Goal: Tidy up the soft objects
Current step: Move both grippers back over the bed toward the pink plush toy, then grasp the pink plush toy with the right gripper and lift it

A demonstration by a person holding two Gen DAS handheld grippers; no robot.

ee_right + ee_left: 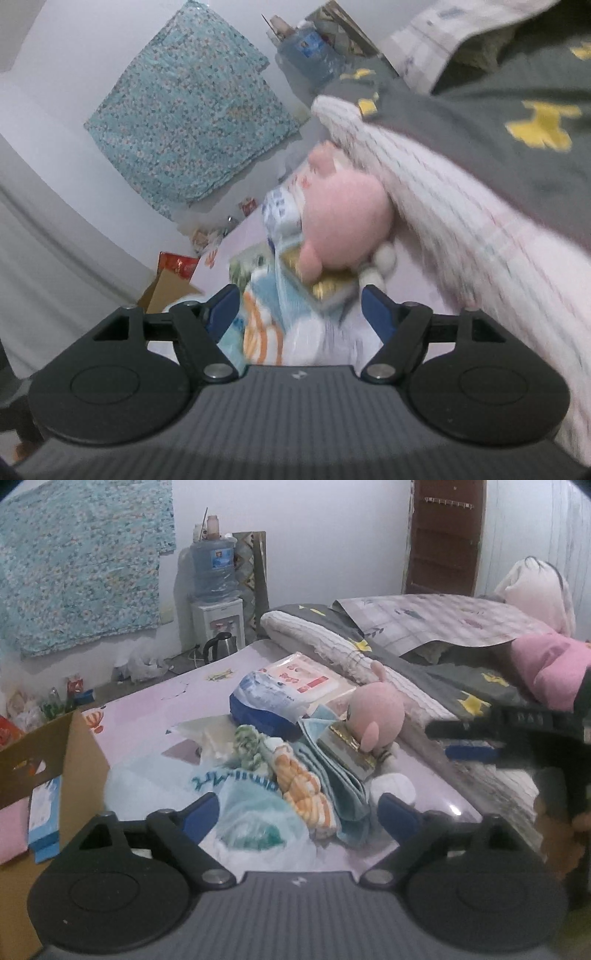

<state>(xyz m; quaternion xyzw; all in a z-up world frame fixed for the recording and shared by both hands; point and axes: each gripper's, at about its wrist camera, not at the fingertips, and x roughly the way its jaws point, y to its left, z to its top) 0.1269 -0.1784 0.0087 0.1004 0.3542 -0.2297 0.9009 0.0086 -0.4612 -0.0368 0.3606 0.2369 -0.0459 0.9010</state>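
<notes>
Left gripper [297,812] jaws spread, empty; plastic bag [258,827] lies between them at lower centre, not pinched. Right gripper [299,306] also spread, empty. Pink plush [343,221] lies at frame centre, above its fingertips, against the blanket [461,206]. Box [55,775] at left edge.

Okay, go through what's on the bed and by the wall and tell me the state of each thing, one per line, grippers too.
left gripper: open, above the plastic bag
right gripper: open, nothing gripped
pink plush toy: lying on the gold-edged box
plastic bag: crumpled, lying on the bed
blue towel: folded
cardboard box: open
orange striped cloth: bunched
water dispenser bottle: upright, mounted
kettle: upright on the floor
</notes>
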